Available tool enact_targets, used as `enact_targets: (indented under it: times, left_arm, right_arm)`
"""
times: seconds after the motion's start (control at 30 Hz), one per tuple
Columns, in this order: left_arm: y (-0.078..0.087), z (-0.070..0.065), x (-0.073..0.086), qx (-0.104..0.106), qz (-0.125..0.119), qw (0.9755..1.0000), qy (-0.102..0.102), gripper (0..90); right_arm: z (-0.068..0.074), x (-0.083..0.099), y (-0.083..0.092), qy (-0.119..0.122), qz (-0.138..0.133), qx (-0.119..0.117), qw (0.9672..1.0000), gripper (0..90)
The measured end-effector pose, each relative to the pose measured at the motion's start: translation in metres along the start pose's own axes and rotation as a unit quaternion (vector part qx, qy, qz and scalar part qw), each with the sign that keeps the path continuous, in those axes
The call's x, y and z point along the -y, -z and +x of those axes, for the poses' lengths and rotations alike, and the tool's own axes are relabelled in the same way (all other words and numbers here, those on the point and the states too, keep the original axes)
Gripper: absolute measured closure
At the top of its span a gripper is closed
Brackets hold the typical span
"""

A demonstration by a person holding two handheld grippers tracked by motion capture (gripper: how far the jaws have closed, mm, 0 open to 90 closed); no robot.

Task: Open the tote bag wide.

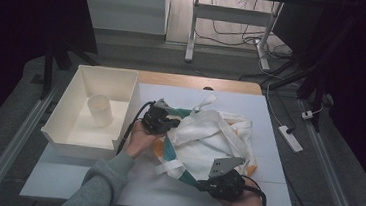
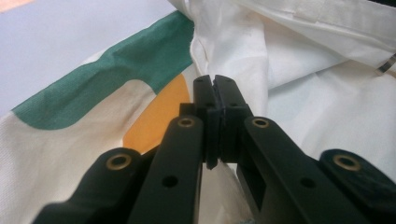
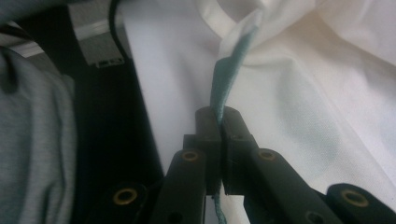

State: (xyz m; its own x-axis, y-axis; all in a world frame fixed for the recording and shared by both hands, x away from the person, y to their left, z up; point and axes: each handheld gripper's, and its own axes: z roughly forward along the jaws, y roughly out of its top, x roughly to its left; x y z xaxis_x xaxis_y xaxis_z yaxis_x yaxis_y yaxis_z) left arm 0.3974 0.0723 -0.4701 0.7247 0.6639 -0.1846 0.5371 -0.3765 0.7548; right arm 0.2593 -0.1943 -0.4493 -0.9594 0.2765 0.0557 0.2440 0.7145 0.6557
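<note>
White fabric, banded in green and patched with orange, is lying crumpled across the middle of the white table (image 1: 273, 191) as a person is working a cloth tote bag (image 1: 208, 135) with two hand-held grippers. The left gripper (image 1: 157, 117) is sitting at the bag's left edge, beside the green band (image 2: 116, 74); in the left gripper view its jaws are pressed together, and they appear to be clamping a fold of the white cloth at their tips, though how much cloth is caught there is hard to tell. The right gripper (image 1: 216, 182) is working at the near edge, and in the right gripper view its jaws are closing on a thin, upright edge of greenish fabric (image 3: 229, 74) that is running straight between them. A cream bin (image 1: 62, 140) holding a pale cup (image 1: 101, 110) is standing just to the left of the bag, close to the left hand (image 1: 137, 139). The risk, judging from these grips, is that each is holding only a narrow margin of slippery cloth: any pull apart that is too sharp is likely to be tugging the hem free of one gripper, letting the bag collapse. A loose handle strap (image 1: 171, 166) is trailing near the right gripper and could be snagging, while a wide sweep leftward could be knocking the bin.
</note>
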Motion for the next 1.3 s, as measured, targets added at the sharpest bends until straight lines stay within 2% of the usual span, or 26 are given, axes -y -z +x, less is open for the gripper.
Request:
enact_targets:
  times: [0.13, 0.27, 0.43, 0.67, 0.9, 1.03, 1.2, 1.3]
  left_arm:
    - [0.001, -0.004, 0.000, 0.002, 0.000, 1.0000, -0.003, 88.7]
    - [0.000, -0.001, 0.002, 0.002, 0.004, 1.0000, 0.001, 88.7]
    - [-0.001, 0.000, 0.004, 0.003, 0.008, 1.0000, 0.001, 88.7]
    - [-0.001, -0.001, 0.004, 0.005, 0.012, 0.9999, -0.003, 87.4]
    - [0.007, -0.010, -0.007, -0.011, -0.011, 0.9996, -0.022, 64.8]
    - [0.005, -0.010, -0.017, -0.015, -0.010, 0.9994, -0.028, 59.6]
    - [-0.016, -0.004, -0.028, 0.000, 0.018, 0.9997, -0.017, 58.8]
    - [-0.030, -0.004, -0.031, 0.004, 0.042, 0.9989, -0.022, 62.5]
  right_arm:
    - [0.000, 0.003, 0.001, -0.003, -0.002, -0.009, 1.0000, 87.7]
    - [-0.006, 0.008, -0.007, -0.016, -0.003, -0.018, 0.9997, 87.6]
    - [-0.010, 0.012, -0.016, -0.022, 0.002, -0.020, 0.9996, 87.6]
    - [-0.010, 0.016, -0.026, -0.018, 0.012, -0.022, 0.9995, 87.2]
    - [-0.009, 0.016, -0.030, -0.011, 0.016, -0.018, 0.9996, 86.9]
    - [-0.008, 0.015, -0.032, -0.009, 0.019, -0.016, 0.9996, 86.9]
    - [-0.008, 0.015, -0.033, -0.006, 0.020, -0.016, 0.9997, 86.9]
    - [-0.008, 0.016, -0.033, -0.005, 0.021, -0.016, 0.9997, 86.9]
